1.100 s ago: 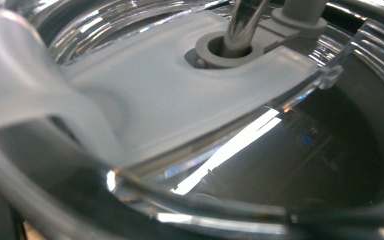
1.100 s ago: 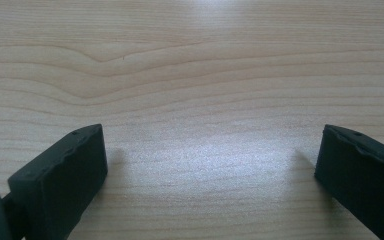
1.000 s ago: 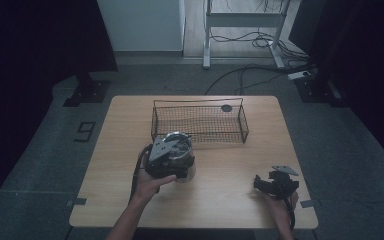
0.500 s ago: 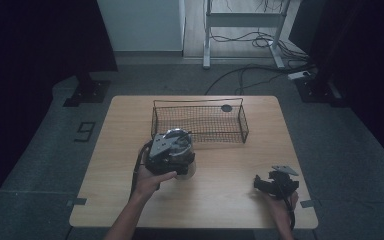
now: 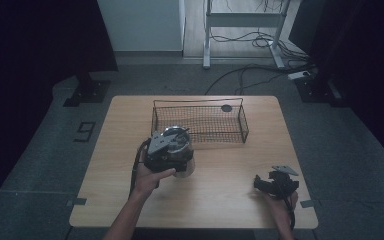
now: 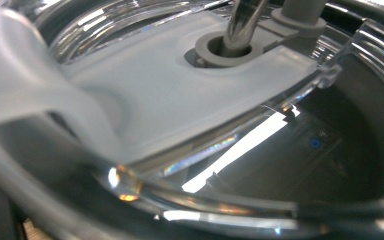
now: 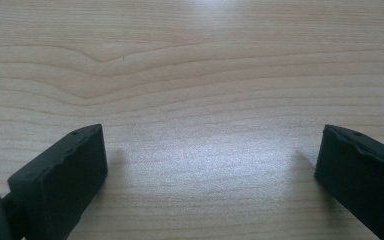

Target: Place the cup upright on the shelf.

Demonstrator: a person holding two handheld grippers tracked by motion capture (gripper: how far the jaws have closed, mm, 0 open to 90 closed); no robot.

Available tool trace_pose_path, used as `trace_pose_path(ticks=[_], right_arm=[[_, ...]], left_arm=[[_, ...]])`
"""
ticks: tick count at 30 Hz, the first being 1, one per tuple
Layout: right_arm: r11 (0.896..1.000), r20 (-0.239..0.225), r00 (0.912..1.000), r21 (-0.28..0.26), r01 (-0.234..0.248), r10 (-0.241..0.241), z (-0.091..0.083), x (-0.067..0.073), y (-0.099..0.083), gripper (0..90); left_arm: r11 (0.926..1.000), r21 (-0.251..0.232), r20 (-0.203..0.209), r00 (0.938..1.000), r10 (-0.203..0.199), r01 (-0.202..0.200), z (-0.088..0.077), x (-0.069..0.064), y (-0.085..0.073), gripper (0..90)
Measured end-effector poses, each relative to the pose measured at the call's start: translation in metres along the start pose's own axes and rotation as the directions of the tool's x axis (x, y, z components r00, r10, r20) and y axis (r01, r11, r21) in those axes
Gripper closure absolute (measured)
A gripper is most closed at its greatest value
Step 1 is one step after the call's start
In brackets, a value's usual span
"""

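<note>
Two grippers were at work over the wooden table (image 5: 215, 195). The left gripper (image 5: 166, 150) sat near the table's middle, just in front of the wire basket (image 5: 199, 121), with the person's left hand (image 5: 150, 177) wrapped round its body from below. Beneath and beyond it was a clear glass container (image 5: 180, 145) with a metal lid, touching or almost touching the basket's near left corner. In the left gripper view the container's clear rim (image 6: 220, 210) and a frosted plastic lid piece (image 6: 180, 85) crowded the lens, with a metal stem (image 6: 242, 22) rising through a grey collar. The jaws themselves were hidden there, so how far they stood apart, and whether they gripped the container, could not be told. The container appeared upright, mouth up, its long axis vertical.

The right gripper (image 5: 276, 182) rested low at the table's near right corner, well apart from the container. In the right gripper view its black jaws stood wide apart over bare wood (image 7: 195, 100), holding nothing.
</note>
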State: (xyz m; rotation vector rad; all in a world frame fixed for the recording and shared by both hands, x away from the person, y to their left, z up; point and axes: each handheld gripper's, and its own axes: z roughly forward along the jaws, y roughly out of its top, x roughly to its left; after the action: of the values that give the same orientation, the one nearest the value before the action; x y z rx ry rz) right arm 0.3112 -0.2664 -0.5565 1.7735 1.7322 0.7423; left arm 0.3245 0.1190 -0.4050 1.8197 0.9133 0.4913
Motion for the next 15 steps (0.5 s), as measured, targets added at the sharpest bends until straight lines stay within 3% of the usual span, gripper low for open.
trace_pose_path(ticks=[15], right_arm=[[1.0,0.0,1.0,0.0,0.0,0.0,0.0,0.0,0.0,0.0]], left_arm=[[1.0,0.002,-0.043,0.9991,-0.004,0.004,0.004,0.013,0.009,4.0]])
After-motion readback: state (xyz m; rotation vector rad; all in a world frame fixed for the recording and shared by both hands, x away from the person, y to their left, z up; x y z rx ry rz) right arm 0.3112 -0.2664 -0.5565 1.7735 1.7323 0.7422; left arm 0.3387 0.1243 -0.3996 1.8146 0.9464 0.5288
